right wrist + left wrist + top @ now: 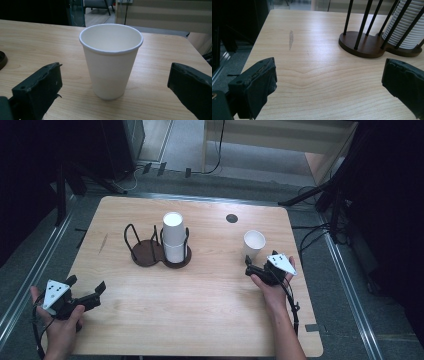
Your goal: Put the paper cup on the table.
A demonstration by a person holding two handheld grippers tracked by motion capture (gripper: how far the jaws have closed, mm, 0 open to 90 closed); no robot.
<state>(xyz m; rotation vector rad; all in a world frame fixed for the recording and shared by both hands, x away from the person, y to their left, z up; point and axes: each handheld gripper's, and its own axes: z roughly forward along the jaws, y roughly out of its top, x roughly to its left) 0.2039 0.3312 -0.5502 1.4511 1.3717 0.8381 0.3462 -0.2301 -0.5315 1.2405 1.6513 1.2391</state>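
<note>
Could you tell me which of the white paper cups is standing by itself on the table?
The single cup upright just in front of the right tool; the other cups are stacked in the wire holder at mid-table.

Cup [111, 62] in front of my right tool [113, 87]: plain white, no print. Stack [173, 237]: white, ribbed rims. Holder [156, 251]: dark brown base, black rods. Worktop [200, 315]: pale wood grain, one grey smear, black round spot. My tools: black, grey-white plates.
</note>
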